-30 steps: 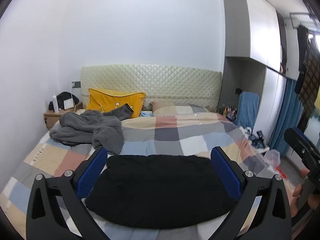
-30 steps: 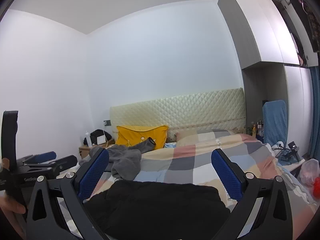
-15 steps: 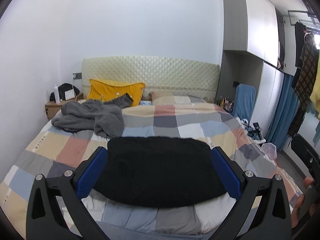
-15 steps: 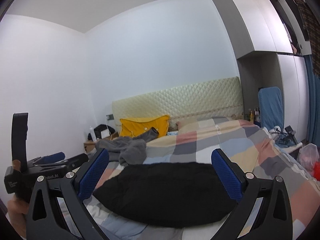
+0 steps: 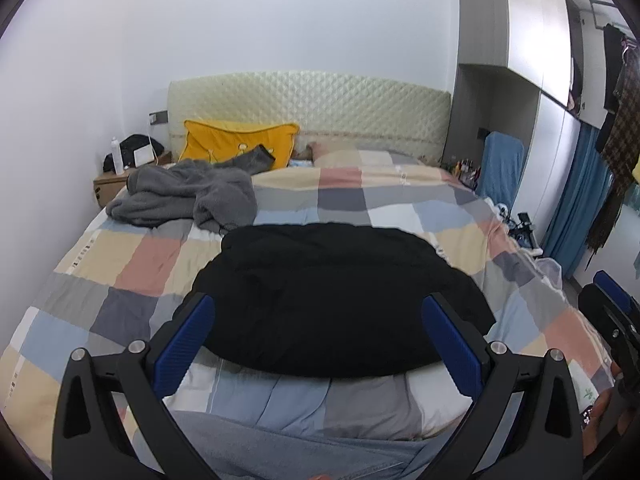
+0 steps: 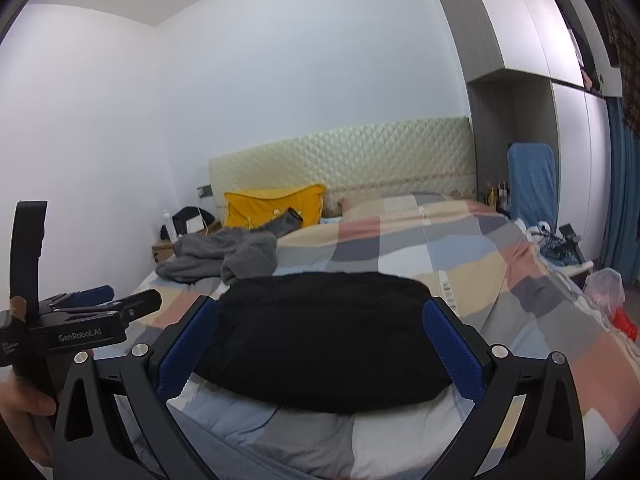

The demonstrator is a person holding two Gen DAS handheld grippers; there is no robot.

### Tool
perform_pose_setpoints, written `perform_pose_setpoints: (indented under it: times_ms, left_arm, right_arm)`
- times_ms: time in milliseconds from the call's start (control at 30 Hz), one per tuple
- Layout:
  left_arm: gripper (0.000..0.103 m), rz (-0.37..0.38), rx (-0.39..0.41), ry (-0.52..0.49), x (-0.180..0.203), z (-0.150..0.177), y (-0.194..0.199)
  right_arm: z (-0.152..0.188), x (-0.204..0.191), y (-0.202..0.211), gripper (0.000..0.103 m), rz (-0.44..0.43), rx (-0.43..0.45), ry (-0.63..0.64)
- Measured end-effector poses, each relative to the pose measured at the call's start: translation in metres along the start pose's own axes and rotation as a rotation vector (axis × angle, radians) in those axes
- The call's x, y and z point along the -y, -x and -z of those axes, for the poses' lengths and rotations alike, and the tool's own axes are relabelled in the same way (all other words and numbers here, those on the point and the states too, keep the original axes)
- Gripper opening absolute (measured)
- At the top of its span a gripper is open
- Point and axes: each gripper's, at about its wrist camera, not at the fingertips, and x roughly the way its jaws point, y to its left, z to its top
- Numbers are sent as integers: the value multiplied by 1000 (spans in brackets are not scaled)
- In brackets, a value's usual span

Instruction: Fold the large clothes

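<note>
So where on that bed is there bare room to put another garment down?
Free: the checked quilt between the folded black garment and the pillows, and its right side. Also the left strip below the crumpled grey fleece garment. Crowded: the far-left corner by the yellow cushion.

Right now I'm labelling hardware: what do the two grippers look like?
Both match: black angular frames, silver bolts, blue textured pads. The left gripper bears white "GenRobot.AI" lettering in the right wrist view. The right gripper looks identical. No cables or sleeves show.

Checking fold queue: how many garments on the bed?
2. Folded black fleece garment at the near end; crumpled grey fleece garment far left by the yellow pillow. More may be hidden.
</note>
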Motion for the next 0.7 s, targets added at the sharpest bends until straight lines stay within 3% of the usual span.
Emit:
perform_pose_setpoints:
  times_ms: [700]
  left_arm:
    - [103,-22,-87,2,-7,14,-29]
  right_arm:
    - [18,2,-26,103,38,-76,12]
